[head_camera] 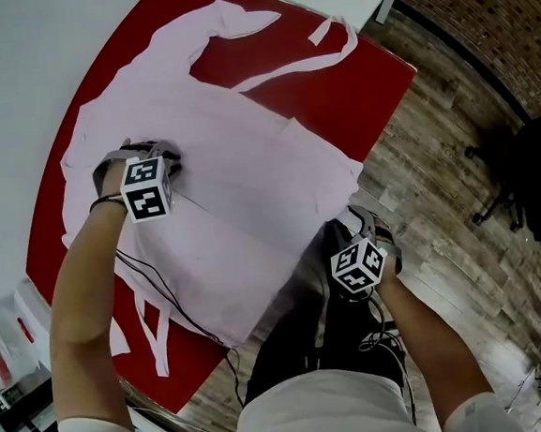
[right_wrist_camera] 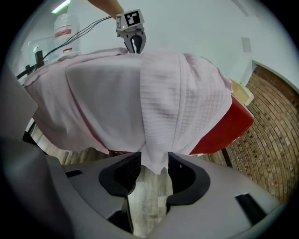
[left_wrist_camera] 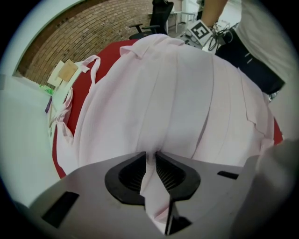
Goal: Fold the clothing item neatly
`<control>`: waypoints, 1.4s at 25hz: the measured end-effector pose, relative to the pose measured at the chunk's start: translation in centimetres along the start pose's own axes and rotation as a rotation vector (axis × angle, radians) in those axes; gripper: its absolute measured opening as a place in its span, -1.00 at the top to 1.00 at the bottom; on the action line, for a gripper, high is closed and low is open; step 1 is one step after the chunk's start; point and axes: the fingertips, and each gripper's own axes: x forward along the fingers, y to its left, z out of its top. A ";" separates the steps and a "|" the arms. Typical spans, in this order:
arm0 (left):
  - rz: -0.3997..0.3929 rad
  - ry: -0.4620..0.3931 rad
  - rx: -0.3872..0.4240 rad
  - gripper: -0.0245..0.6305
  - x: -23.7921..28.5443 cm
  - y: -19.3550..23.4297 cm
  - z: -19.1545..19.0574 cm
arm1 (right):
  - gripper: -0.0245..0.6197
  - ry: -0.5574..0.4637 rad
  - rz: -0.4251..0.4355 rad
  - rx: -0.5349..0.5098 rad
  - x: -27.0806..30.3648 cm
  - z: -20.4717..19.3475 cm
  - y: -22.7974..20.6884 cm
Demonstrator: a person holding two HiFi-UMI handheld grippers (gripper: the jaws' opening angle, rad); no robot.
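Garment [head_camera: 247, 165]: pale pink, waffle-textured, long ties [head_camera: 295, 67]; spread creased over red bench [head_camera: 372, 89]. Fold pinched between left fingers [left_wrist_camera: 133, 173]. Near corner hangs off bench edge between parted right fingers [right_wrist_camera: 122, 173], ungripped.

The garment [head_camera: 247, 165] is pale pink cloth, matt and soft, with a fine waffle weave that shows up close. The table [head_camera: 358, 90] is red and smooth with a dull sheen. The floor [head_camera: 439, 205] is grainy grey-brown wood plank. The wall [left_wrist_camera: 70, 42] is rough brick. The left gripper [left_wrist_camera: 152, 161] and right gripper [right_wrist_camera: 153, 161] are smooth grey matt plastic. Their pads [left_wrist_camera: 174, 173] are black, ribbed and look like rubber.
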 end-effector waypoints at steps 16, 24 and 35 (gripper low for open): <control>0.084 -0.022 -0.041 0.90 -1.5 0.6 -0.6 | 0.85 0.001 -0.073 0.057 -0.5 -0.2 -2.7; 0.157 -0.024 -0.104 0.90 -3.4 0.8 -2.4 | 0.86 -0.014 -0.076 0.030 -4.0 -1.7 -3.0; 0.204 -0.023 -0.141 0.90 -5.1 -0.4 -4.5 | 0.86 -0.047 -0.032 -0.074 -9.7 -1.7 0.9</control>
